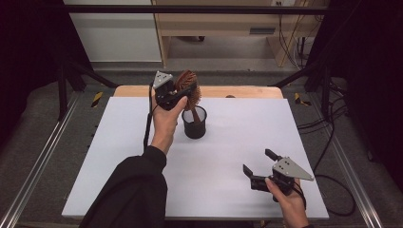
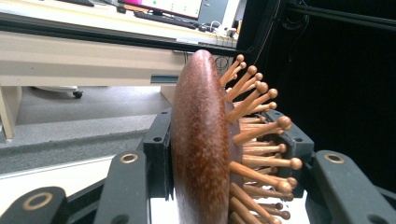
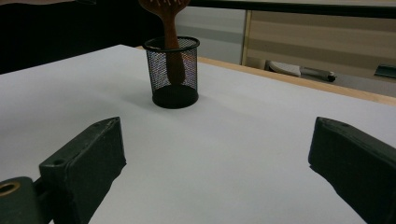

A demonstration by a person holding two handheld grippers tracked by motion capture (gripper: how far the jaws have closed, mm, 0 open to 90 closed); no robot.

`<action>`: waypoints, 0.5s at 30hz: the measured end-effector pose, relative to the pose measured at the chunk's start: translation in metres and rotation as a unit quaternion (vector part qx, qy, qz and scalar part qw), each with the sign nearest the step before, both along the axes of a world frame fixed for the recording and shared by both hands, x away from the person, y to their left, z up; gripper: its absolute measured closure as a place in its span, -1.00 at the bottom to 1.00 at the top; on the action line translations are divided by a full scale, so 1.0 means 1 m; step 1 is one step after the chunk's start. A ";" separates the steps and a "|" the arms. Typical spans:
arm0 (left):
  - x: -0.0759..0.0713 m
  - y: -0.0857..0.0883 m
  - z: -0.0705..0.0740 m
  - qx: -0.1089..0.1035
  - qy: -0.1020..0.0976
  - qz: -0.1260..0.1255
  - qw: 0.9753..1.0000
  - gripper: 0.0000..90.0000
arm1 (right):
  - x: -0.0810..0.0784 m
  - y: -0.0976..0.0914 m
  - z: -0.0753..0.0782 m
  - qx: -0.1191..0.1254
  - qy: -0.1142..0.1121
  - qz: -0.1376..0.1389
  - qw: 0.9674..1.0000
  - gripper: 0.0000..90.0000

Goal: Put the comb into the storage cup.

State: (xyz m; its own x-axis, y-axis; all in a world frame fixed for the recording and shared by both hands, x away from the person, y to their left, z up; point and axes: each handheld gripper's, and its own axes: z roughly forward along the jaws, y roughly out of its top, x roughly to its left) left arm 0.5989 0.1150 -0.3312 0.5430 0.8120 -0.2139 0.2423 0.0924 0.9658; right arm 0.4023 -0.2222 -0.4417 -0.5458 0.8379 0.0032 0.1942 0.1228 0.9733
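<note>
A brown wooden hairbrush stands upright with its handle down inside a black mesh cup near the middle of the white table. My left gripper is shut on the brush head; in the left gripper view the jaws clamp the rounded wooden back and the knobbed bristles. My right gripper hovers open over the front right of the table, nothing between its jaws. From the right gripper view the cup stands ahead with the brush handle inside it.
A wooden desk frame and cables stand beyond the table's far edge. Black frame bars flank both sides. A small dark item lies at the table's back edge. A knife-like object lies on the wooden strip behind the cup.
</note>
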 end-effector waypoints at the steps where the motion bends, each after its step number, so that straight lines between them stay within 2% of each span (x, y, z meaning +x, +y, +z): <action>1: 0.000 0.000 0.000 -0.001 0.000 0.000 1.000 0.12 | 0.000 0.000 0.000 0.001 0.001 0.000 1.000 -0.91; 15: 0.000 -0.002 -0.003 0.001 0.002 -0.002 1.000 0.12 | 0.000 0.000 0.000 0.000 0.002 0.001 1.000 -0.91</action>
